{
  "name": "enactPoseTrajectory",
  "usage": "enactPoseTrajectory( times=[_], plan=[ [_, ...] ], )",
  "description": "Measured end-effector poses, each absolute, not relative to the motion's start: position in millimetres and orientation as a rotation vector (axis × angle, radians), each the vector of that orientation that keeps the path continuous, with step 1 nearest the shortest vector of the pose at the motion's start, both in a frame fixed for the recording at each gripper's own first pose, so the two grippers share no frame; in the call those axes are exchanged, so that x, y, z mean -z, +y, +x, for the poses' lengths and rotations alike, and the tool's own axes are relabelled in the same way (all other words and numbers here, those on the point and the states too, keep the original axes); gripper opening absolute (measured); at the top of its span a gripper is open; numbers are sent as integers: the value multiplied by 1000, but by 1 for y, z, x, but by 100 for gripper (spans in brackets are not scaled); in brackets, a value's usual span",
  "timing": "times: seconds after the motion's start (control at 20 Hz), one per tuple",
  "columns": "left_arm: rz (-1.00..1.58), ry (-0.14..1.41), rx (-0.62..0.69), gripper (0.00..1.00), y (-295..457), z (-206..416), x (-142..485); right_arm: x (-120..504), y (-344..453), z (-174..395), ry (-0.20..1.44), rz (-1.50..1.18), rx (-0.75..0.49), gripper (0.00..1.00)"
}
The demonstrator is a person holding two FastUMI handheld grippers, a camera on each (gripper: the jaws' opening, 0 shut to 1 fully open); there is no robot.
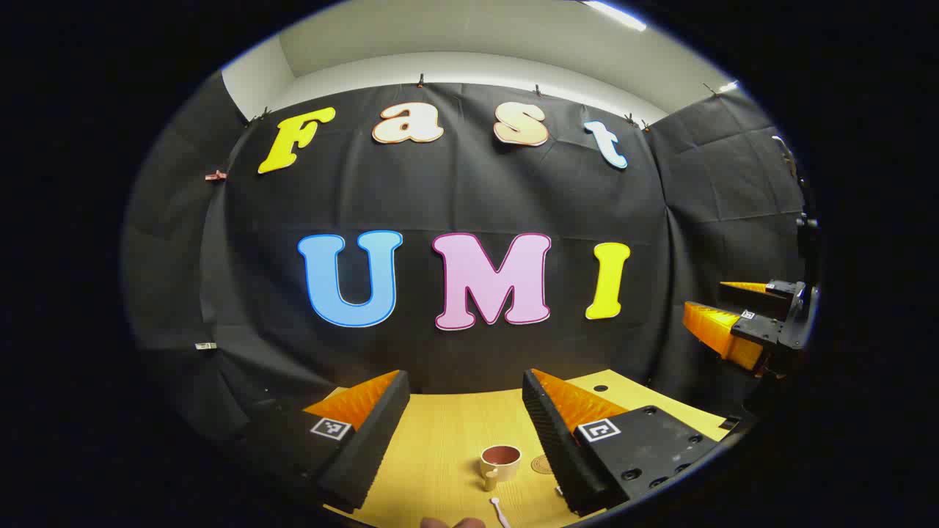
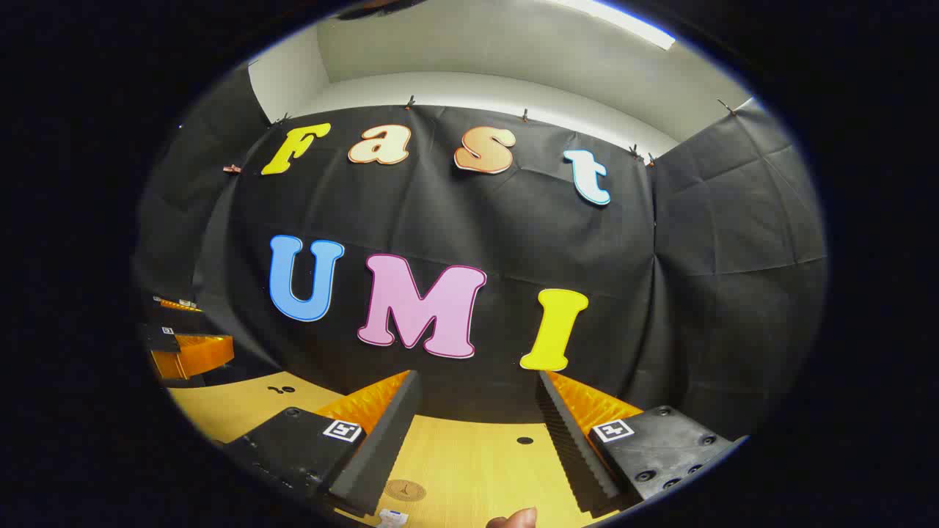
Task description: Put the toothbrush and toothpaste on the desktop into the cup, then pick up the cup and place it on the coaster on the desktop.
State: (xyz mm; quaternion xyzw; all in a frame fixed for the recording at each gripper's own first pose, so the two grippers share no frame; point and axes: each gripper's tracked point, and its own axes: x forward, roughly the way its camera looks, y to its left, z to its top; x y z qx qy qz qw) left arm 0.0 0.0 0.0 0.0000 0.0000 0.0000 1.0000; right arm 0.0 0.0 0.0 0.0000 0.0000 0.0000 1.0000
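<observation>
In the left gripper view a cream cup with a reddish-brown inside stands upright on the wooden desktop, its handle toward me. A round brown coaster lies just right of it, partly hidden by my finger. A white toothbrush lies in front of the cup. My left gripper hovers open above and short of them, holding nothing. In the right gripper view my right gripper is open and empty over the desktop. The coaster lies low between its fingers. A small white item sits at the bottom edge; what it is I cannot tell.
The right gripper shows far right in the left gripper view, raised off the desktop. The left gripper shows far left in the right gripper view. A fingertip and part of a hand sit at the bottom edges. The black cloth wall stands close behind the desktop.
</observation>
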Motion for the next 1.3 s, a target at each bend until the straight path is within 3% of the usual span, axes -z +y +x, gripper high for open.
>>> enactPoseTrajectory(
  times=[0.55, 0.6, 0.65, 0.85, 1.3],
  plan=[
    [4, 9, -9, 96, 6, 1, 6, 5, 7, 4, 3, -9, -16, 97],
    [3, 13, -9, 96, 7, 1, 6, 6, 8, 5, 6, -10, -17, 89],
    [3, 16, -10, 96, 7, 1, 8, 8, 9, 5, 9, -11, -19, 97],
    [-3, 33, -13, 96, 10, 1, 15, 17, 15, 5, 37, -17, -32, 100],
    [9, 143, -10, 96, 20, -18, 63, 96, 55, -25, 255, -29, -116, 97]
  ],
)
